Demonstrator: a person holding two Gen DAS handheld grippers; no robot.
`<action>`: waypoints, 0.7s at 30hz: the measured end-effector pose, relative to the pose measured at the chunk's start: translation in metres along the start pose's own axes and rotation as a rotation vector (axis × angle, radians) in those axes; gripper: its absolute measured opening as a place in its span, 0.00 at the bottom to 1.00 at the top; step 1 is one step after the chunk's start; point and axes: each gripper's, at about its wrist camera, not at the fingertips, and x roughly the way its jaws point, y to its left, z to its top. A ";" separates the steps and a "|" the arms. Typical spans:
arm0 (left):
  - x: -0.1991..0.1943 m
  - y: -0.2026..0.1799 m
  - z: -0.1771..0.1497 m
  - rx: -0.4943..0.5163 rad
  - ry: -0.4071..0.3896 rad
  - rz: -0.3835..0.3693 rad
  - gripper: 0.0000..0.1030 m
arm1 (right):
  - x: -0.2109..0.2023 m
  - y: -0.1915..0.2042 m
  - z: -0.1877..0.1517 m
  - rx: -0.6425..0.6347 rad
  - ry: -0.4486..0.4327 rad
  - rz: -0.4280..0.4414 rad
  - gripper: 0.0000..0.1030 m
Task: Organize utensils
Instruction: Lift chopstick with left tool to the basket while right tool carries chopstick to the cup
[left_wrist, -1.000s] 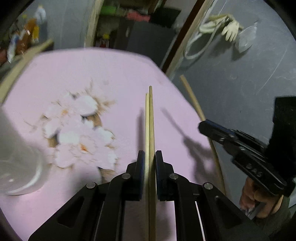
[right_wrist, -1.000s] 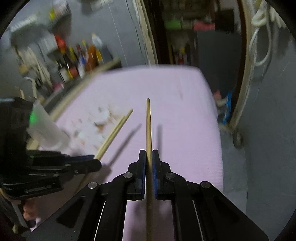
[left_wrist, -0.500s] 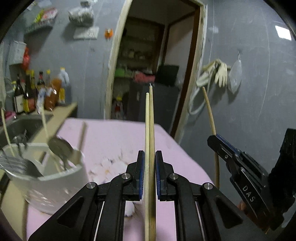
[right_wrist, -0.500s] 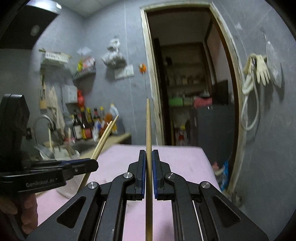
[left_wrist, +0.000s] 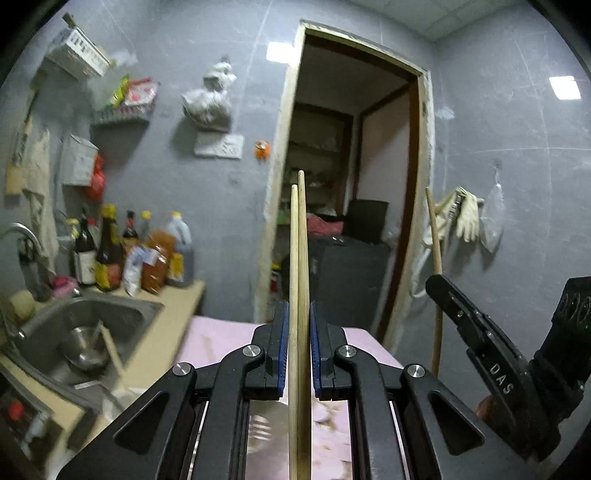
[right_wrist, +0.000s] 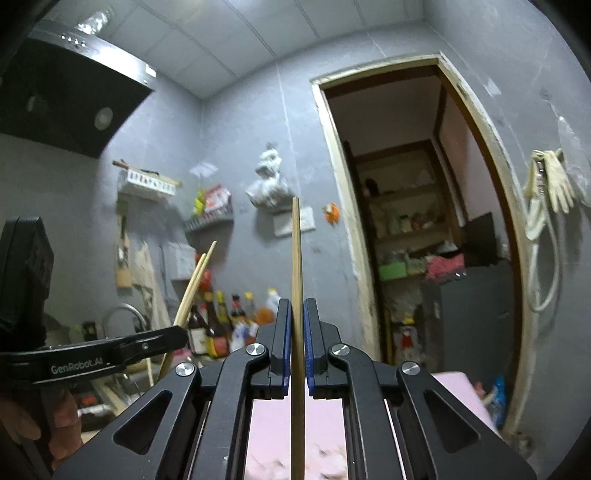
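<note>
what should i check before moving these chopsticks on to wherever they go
1. Left claw grip: shut on the two chopsticks, both between the pads. Ok.
2. Pair alignment: side by side, tips uneven, one reaching further out. Not ok if they must go in flush.
3. Right claw grip: shut on the single chopstick. Ok.
4. Clearance between claws: the pair and the single chopstick are apart, not crossing. Ok.
5. Destination: no utensil holder clearly in view; only a blurred white shape shows below the left claw. Cannot tell.
6. Sink to the left holds a metal bowl. Keep clear.
</note>
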 end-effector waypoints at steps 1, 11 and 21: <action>-0.003 0.009 0.003 0.000 -0.012 0.021 0.08 | 0.005 0.004 0.001 0.008 -0.005 0.013 0.04; -0.013 0.102 0.007 -0.106 -0.104 0.157 0.08 | 0.057 0.039 0.001 0.112 -0.032 0.174 0.04; 0.010 0.130 -0.005 -0.122 -0.145 0.171 0.08 | 0.080 0.065 -0.022 0.017 -0.064 0.132 0.04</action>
